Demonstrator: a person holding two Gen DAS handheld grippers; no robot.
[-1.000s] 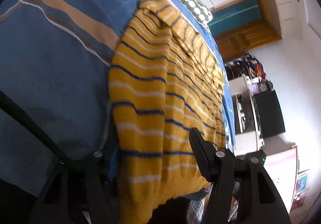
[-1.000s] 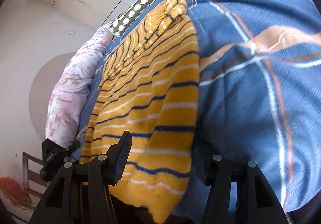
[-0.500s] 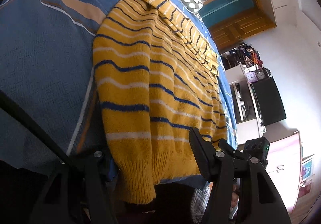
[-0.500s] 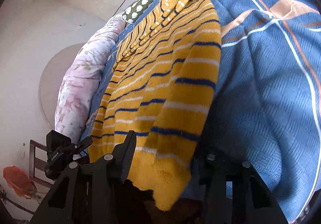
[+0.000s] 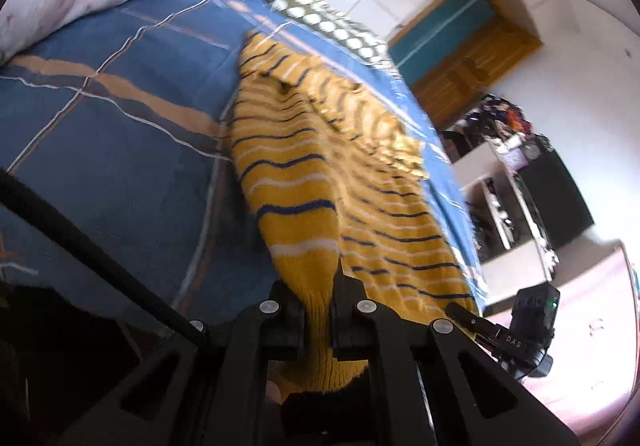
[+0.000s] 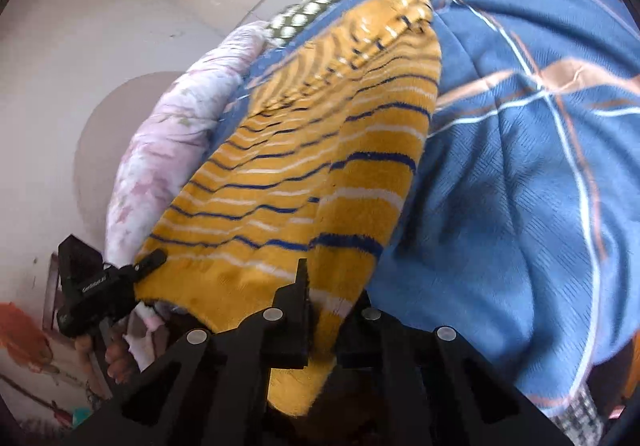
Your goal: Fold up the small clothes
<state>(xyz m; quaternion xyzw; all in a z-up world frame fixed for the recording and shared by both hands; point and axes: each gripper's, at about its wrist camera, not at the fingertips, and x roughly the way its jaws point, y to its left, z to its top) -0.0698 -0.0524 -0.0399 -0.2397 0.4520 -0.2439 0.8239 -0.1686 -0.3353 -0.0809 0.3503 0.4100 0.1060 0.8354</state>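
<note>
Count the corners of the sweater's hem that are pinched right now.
2. The left gripper is shut on one corner of the yellow striped sweater, and the right gripper is shut on the other. The far end of the sweater lies on the blue bedspread, unheld.

— Where is room lying open?
— Across the blue plaid bedspread (image 5: 100, 150) beside the yellow striped knit sweater (image 5: 304, 182).
— What is blocking?
— The pink floral quilt roll (image 6: 168, 150) and the green dotted pillow (image 5: 332, 22) are bounding the far edges.
</note>
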